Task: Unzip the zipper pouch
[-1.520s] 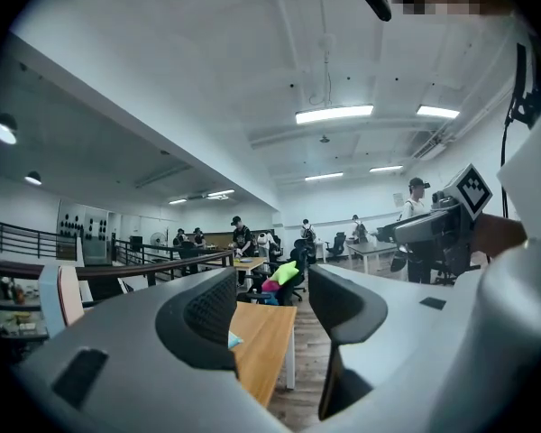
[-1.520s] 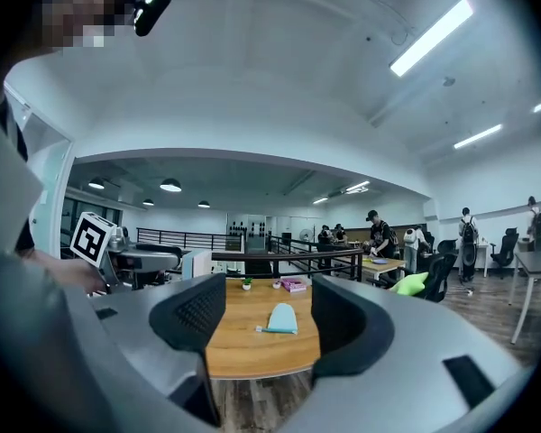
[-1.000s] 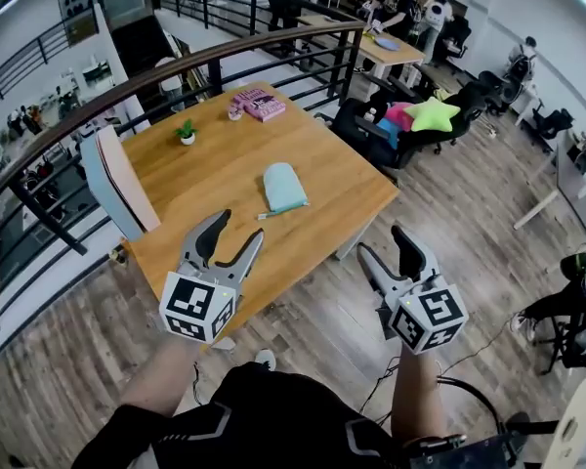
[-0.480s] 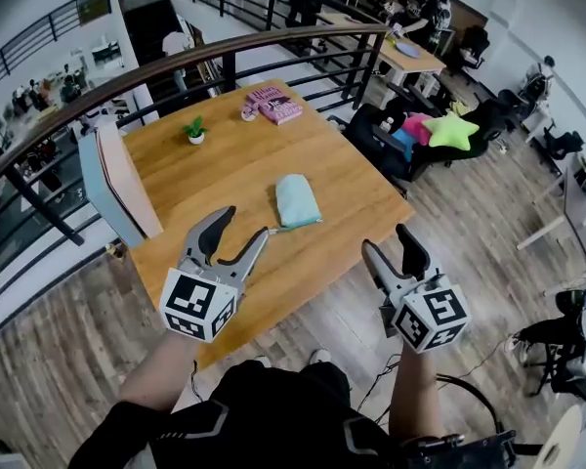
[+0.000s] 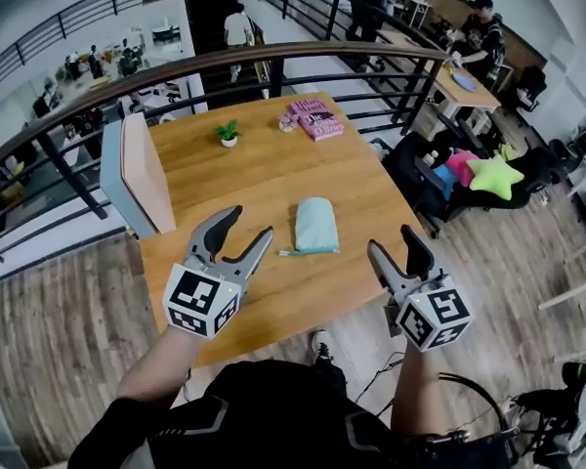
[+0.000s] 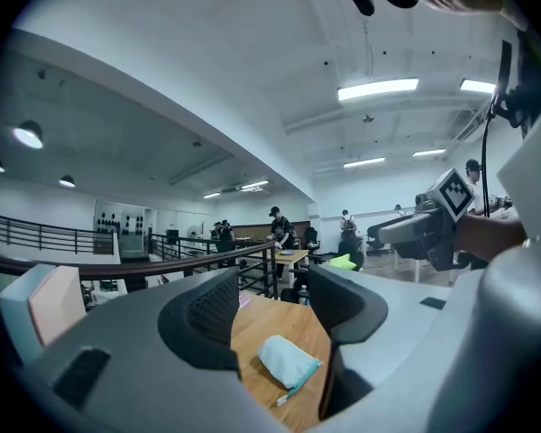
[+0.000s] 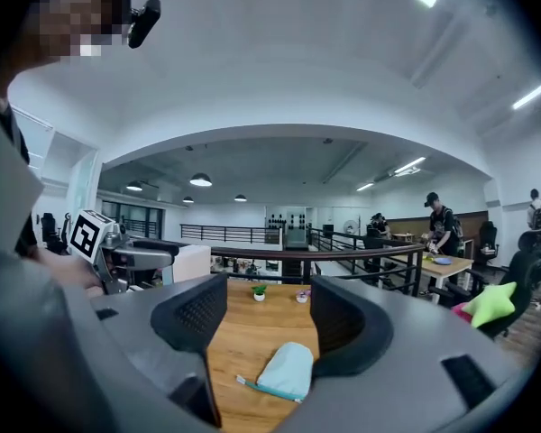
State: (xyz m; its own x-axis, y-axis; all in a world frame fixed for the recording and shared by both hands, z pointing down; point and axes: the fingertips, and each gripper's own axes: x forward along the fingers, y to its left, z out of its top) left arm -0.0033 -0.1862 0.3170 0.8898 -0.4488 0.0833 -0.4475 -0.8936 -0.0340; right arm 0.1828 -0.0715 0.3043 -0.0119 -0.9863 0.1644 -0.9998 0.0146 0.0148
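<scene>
Pouch (image 5: 316, 225), soft rounded teal fabric, lies on smooth wooden table (image 5: 273, 169).

Soft cloth pouch (image 5: 316, 225) on smooth wooden table (image 5: 254, 179).

left gripper (image 5: 249, 223): grey, black pads;
right gripper (image 5: 391, 239): same grey;
cubes (image 5: 199, 302): black-white square markers;
my top (image 5: 273, 413): black, pale-striped sleeves

Table (image 5: 254, 189): wooden top, set against the railing.
Potted plant (image 5: 229, 134): small, white pot, upright near the table's far edge.
Pink books (image 5: 315, 123): stacked flat at the far corner, well apart from the plant.
Panel (image 5: 142, 176): upright at the table's left edge.
Railing (image 5: 303, 52): dark, curved.
Star cushion (image 5: 494, 176): green, on a dark chair.
Floor (image 5: 59, 330): wood planks.
</scene>
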